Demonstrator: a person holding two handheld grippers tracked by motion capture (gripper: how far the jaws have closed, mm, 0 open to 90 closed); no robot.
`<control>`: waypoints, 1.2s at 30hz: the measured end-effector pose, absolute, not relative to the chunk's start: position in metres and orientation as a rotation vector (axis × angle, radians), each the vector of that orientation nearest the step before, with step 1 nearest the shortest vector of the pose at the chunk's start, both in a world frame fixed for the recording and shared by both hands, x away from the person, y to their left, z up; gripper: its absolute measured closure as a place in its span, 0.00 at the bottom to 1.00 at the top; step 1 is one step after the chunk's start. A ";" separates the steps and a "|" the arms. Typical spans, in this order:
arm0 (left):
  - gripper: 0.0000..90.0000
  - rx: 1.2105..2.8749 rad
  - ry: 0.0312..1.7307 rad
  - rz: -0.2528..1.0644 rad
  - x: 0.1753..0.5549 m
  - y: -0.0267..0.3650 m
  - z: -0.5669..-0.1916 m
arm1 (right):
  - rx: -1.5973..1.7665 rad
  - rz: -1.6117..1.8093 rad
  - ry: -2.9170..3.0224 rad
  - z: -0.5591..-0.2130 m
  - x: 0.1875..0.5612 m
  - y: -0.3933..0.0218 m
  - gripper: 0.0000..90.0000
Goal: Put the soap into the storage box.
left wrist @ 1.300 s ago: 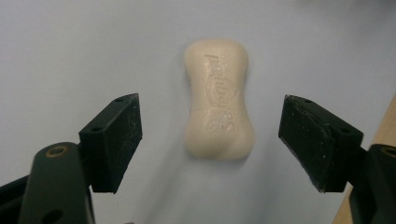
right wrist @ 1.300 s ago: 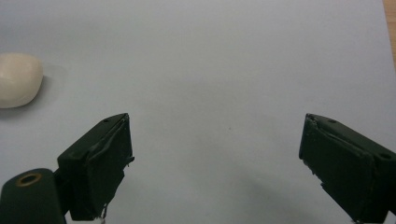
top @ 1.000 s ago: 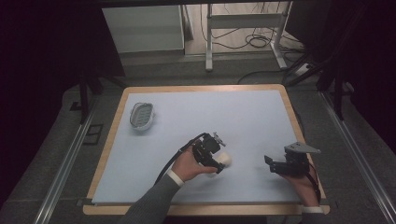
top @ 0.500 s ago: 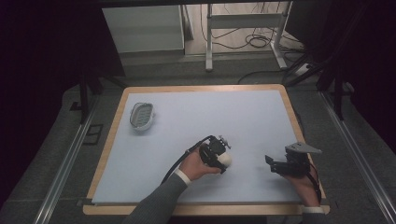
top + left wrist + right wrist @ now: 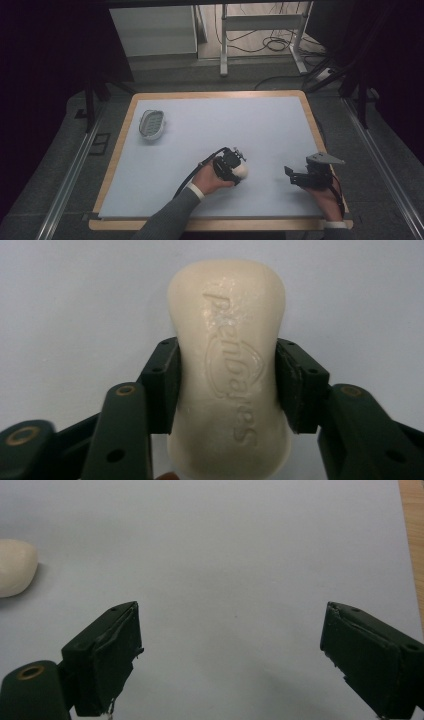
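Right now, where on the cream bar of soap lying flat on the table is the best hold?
Across the narrow waist of the cream bar of soap, from above: its long sides pinch inward there, and the left hand-held gripper clamps exactly that spot.

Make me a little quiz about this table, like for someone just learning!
1. What does the left hand-held gripper clamp?
2. True or false: the right hand-held gripper is open with nothing between its jaws.
3. Where does the dish sit: A) at the table's far left, B) under the soap, C) beside the right hand-held gripper?

Key
1. The soap, squeezed at its waist by both pads.
2. True: the jaws stand wide apart over bare table.
3. A.
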State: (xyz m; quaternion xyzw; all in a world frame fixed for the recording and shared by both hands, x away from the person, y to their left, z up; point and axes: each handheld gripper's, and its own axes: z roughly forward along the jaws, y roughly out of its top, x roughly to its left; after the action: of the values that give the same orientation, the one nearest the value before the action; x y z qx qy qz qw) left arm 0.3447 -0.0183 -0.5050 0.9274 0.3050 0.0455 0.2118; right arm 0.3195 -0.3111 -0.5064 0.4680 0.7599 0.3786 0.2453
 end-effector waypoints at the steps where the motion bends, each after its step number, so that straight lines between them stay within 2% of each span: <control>1: 0.54 2.577 0.845 0.127 0.345 -0.018 -0.505 | 1.277 1.033 2.074 -0.507 0.320 -0.311 0.10; 11: 0.55 2.560 0.830 0.105 0.347 -0.010 -0.497 | 1.282 1.032 2.071 -0.507 0.320 -0.313 0.10; 36: 0.55 2.405 0.942 0.132 0.365 0.052 -0.464 | 1.275 1.028 2.073 -0.507 0.320 -0.313 0.10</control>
State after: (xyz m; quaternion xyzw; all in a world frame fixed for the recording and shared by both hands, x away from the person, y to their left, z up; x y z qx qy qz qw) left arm 0.3650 0.0525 -0.4645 0.8943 0.3503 0.0492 0.2740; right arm 0.3199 -0.3129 -0.5067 0.4675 0.7604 0.3769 0.2472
